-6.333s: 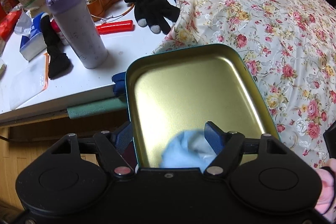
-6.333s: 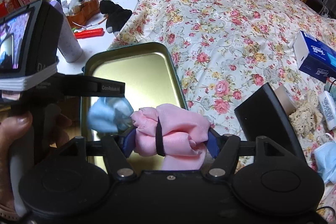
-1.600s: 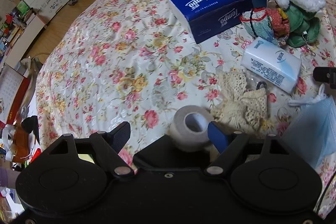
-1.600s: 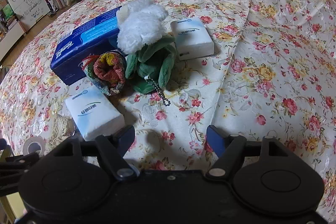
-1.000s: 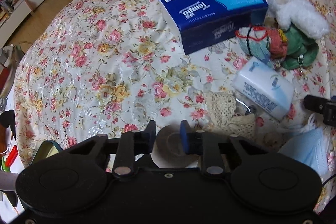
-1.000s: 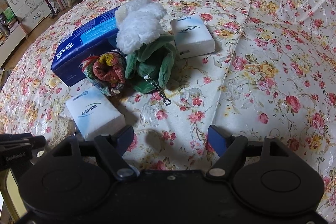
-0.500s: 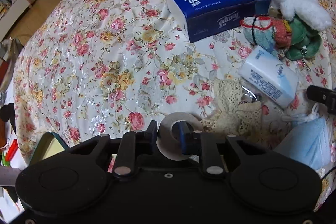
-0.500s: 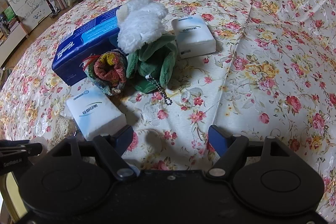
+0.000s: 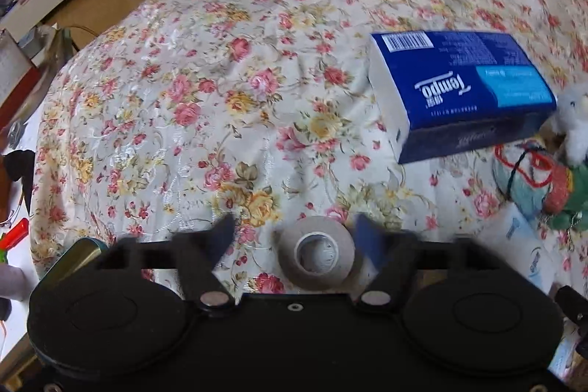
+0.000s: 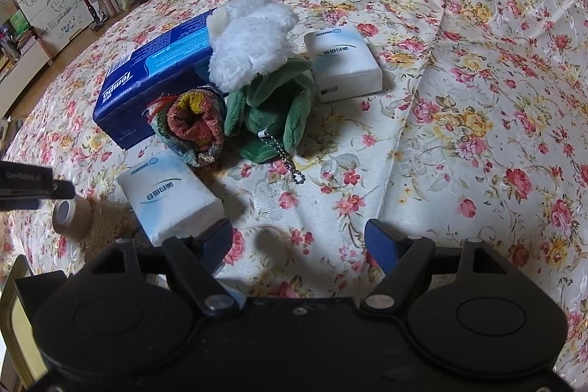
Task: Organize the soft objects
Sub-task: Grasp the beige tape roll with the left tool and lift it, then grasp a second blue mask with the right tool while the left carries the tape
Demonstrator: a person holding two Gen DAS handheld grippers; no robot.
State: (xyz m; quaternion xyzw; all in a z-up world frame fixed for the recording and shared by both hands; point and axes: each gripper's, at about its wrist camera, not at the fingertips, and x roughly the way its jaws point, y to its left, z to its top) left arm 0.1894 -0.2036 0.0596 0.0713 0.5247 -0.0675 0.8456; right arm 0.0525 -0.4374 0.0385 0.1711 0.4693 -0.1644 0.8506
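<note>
Left gripper (image 9: 294,237): jaws opening, w/ the grey-beige tape roll (image 9: 316,254) lying flat on the flowered quilt (image 9: 220,79) between its blurred fingers, nearer the right one; contact there is hard to tell, prob. none. Looks like a release.

Right gripper (image 10: 299,243): wide, empty, hovering over bare quilt. White tissue pack (image 10: 171,193) just beyond its left finger, white-and-green plush toy (image 10: 262,76) farther ahead-left, likely next to be sorted.

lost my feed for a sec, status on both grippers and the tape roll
Left gripper jaws opening, tape roll between them on the floral bedspread, not pinched. Right gripper open, empty, above bare bedspread. White tissue pack close by its left finger; nothing blocking.
</note>
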